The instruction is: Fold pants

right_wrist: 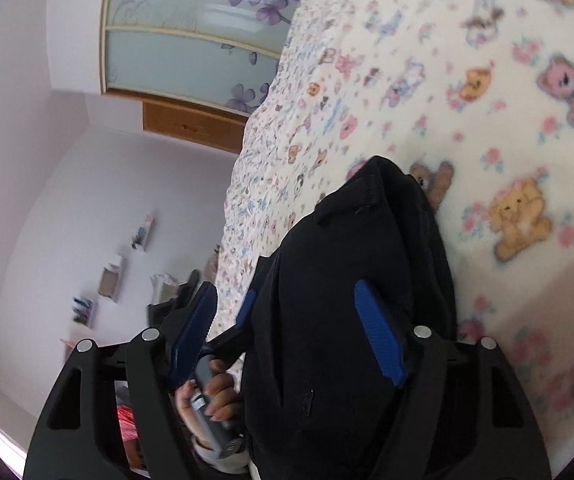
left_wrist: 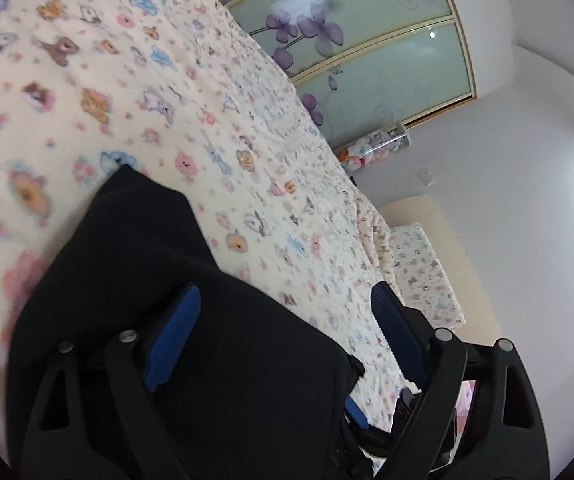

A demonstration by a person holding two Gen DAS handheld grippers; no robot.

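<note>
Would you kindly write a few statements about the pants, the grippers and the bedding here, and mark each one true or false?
1. The pants are black. True.
2. The blanket under them is plain white. False: it carries a teddy-bear and flower print.
3. The left gripper has its blue fingers spread apart. True.
4. The right gripper is closed tight on a sock. False: its fingers stand apart, with black pants cloth between them.
5. A wardrobe door shows purple flowers. True.

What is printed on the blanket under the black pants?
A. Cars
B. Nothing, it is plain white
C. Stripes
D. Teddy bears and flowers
D: the cream blanket under the pants is covered in pink, blue and tan teddy bears with small pink flowers.
</note>
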